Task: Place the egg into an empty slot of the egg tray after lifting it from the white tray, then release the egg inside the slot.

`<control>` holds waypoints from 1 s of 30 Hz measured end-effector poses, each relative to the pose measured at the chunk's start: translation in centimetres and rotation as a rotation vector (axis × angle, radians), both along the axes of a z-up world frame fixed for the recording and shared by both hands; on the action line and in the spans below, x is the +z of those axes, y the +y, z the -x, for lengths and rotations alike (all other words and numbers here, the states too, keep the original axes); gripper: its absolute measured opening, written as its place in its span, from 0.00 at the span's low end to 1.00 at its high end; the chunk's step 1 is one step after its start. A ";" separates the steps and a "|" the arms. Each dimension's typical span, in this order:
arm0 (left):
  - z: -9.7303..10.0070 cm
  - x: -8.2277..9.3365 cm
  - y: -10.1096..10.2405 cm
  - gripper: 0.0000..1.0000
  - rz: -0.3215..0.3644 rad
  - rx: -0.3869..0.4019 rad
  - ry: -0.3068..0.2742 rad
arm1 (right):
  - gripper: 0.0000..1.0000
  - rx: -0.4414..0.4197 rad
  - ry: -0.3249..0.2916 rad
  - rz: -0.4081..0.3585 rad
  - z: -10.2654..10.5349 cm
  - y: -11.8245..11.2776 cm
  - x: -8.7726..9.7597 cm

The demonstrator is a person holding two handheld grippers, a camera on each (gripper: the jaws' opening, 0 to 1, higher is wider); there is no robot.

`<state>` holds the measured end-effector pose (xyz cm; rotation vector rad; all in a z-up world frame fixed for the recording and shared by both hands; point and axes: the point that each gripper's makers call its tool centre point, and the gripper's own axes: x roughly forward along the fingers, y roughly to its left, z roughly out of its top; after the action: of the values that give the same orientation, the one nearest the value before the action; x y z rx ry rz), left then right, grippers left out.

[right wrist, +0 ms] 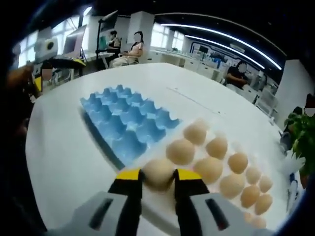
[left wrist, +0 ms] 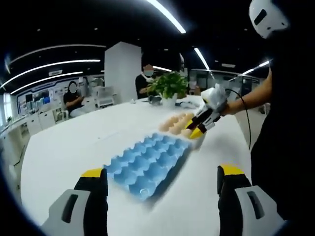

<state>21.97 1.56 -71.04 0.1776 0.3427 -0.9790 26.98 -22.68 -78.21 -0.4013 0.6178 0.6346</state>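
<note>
yellow-tipped jaws of the right gripper (right wrist: 158,176) are seen closed on an egg (right wrist: 158,171) in the right gripper view; the egg is pinched between the two tips at the near edge of the white tray (right wrist: 162,212). whether it is lifted clear of the tray or resting in it cannot be told. more eggs (right wrist: 216,162) are laid in rows across the white tray, beyond and to the right of the gripped one. blue egg tray (right wrist: 127,123) is set just beside the white tray, on its left, edges apparently touching; all visible slots are seen empty. both trays are carried on a white table (right wrist: 64,157).

in the left gripper view the left gripper (left wrist: 162,176) is held with jaws spread wide, nothing between them, low over the table (left wrist: 64,147), short of the near corner of the egg tray (left wrist: 147,164). beyond the egg tray the right gripper (left wrist: 197,129) is seen at the eggs (left wrist: 174,122), held by a person's hand (left wrist: 216,101). a potted plant (left wrist: 170,86) is placed at the far end of the table. seated people are visible in the background.
</note>
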 end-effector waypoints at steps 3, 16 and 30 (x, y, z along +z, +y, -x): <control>-0.1 0.0 0.1 0.96 0.001 0.009 0.002 | 0.24 -0.008 0.000 -0.008 0.0 -0.1 0.1; -0.3 -0.2 0.7 0.98 -0.004 0.020 0.015 | 0.24 -0.031 -0.025 -0.073 -0.3 -0.5 1.7; -0.7 -0.1 0.9 0.97 -0.004 0.033 0.004 | 0.24 -0.033 -0.041 -0.087 -0.5 -0.7 2.4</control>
<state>22.70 2.46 -71.11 0.1734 0.3500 -0.9463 27.46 -23.34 -75.82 -0.3217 0.5545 0.6181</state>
